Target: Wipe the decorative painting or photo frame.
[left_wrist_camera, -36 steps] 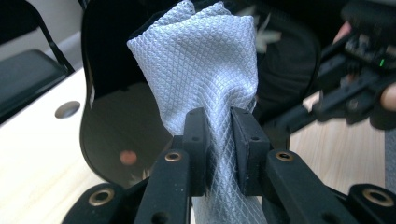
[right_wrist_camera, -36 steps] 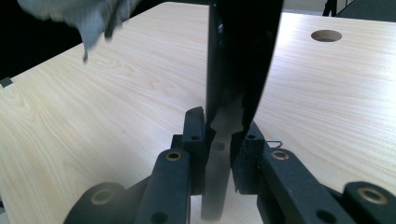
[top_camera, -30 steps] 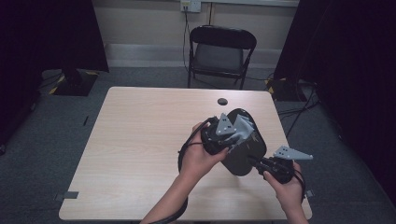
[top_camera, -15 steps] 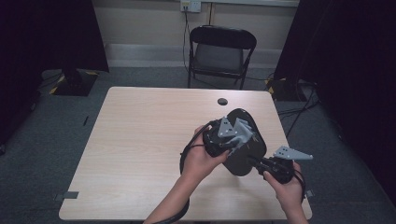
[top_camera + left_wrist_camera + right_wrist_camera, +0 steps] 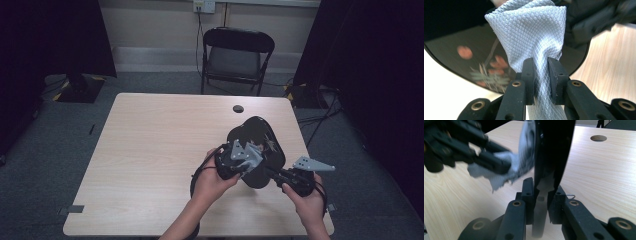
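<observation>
Black glossy plate with a pink-and-green floral print, held on edge above the table's near-right area. Right gripper clenched on its rim; left gripper clamps a grey waffle-weave cloth touching the plate's face.

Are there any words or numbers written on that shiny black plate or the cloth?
None can be read.
Glossy black plate: painted orange flowers and pale stems, blurred, no letters.
Light grey diamond-weave cloth: plain, no label.
Left hand-held gripper and right hand-held gripper: no markings seen.
</observation>
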The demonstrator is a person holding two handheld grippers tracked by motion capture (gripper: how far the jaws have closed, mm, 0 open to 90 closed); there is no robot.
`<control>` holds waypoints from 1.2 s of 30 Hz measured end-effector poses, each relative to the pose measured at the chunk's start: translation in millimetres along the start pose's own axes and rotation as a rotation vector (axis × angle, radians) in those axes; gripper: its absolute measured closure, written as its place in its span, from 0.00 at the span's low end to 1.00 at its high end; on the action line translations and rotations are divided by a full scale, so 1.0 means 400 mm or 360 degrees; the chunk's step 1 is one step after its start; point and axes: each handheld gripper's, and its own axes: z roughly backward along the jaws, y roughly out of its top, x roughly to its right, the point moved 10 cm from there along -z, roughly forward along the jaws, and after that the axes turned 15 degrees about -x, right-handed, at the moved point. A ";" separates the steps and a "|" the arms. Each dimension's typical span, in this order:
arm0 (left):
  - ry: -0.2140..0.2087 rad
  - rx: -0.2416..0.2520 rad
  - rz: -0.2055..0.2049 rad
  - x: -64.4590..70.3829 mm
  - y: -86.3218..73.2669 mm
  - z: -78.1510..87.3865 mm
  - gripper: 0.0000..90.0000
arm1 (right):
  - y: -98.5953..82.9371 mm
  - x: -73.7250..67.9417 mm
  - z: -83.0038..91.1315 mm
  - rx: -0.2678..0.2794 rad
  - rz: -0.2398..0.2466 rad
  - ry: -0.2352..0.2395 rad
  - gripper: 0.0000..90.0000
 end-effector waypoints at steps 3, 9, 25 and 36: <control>-0.0017 -0.0041 0.0020 0.004 -0.030 -0.029 0.85 | 0.000 0.000 0.000 0.0001 0.0001 0.0002 0.87; -0.0051 -0.0071 0.0060 0.011 -0.065 -0.071 0.85 | 0.000 0.000 0.000 -0.0004 -0.0006 0.0004 0.87; -0.0072 -0.0245 0.0078 0.021 -0.136 -0.144 0.85 | 0.001 0.002 0.000 0.0000 -0.0004 0.0000 0.87; -0.0103 -0.0241 0.0080 0.028 -0.143 -0.135 0.86 | 0.000 0.002 0.000 0.0001 0.0000 0.0006 0.87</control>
